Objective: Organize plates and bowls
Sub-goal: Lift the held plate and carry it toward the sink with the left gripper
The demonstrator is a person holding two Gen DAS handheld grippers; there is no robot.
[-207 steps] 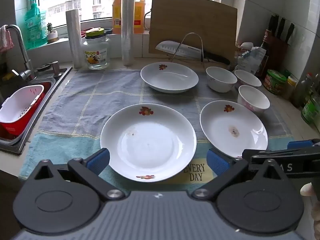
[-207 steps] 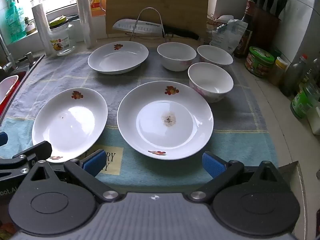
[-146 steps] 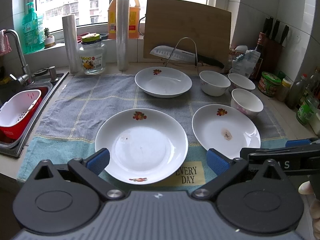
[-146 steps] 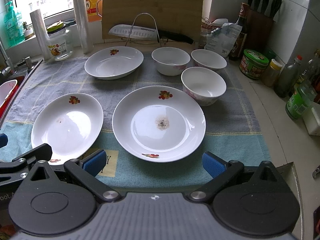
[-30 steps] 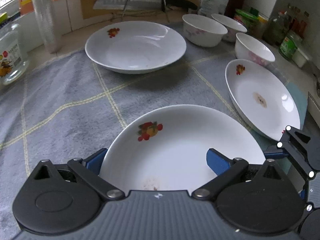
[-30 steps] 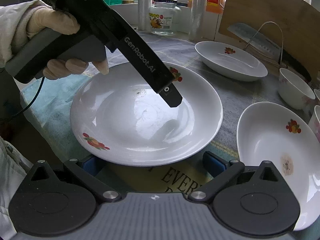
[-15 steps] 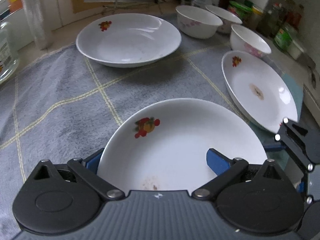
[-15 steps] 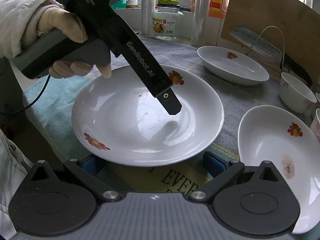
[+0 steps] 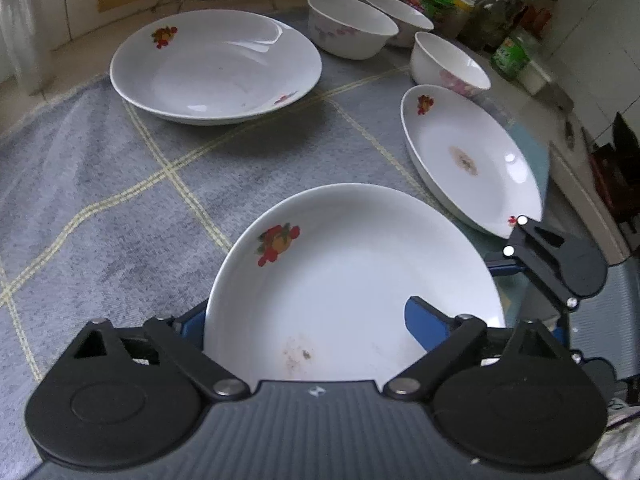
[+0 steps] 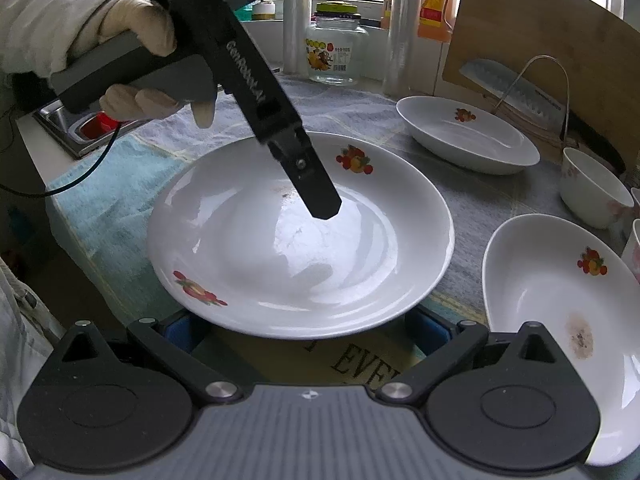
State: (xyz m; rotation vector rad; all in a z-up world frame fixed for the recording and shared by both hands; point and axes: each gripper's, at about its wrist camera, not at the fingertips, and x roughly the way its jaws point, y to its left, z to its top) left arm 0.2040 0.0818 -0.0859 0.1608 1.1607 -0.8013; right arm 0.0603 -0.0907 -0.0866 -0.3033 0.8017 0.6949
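The left gripper (image 9: 304,320) is closing its jaws across the near rim of the white ceramic plate with a red fruit print (image 9: 352,280); one blue pad is sitting inside the dish at about four o'clock of it, the other is tucked below the rim at eight o'clock, and whether either is already pressing I cannot tell. That plate is lying on the grey checked towel (image 9: 100,200), with a second, stained plate (image 9: 468,160) at its two o'clock, a deeper white plate (image 9: 216,68) at eleven o'clock, and three white bowls (image 9: 352,26) beyond at one o'clock.

The right gripper (image 10: 304,328) is waiting with its jaws apart, both pads low beneath the same plate's edge at six o'clock, gripping nothing.

The glazed rim is probably slick, so a shallow bite could be letting the plate slide out once lifted. The two tools are crowding one plate, and a bump between them could be jolting it. Swinging it toward two o'clock too low risks chipping it against the stained plate.
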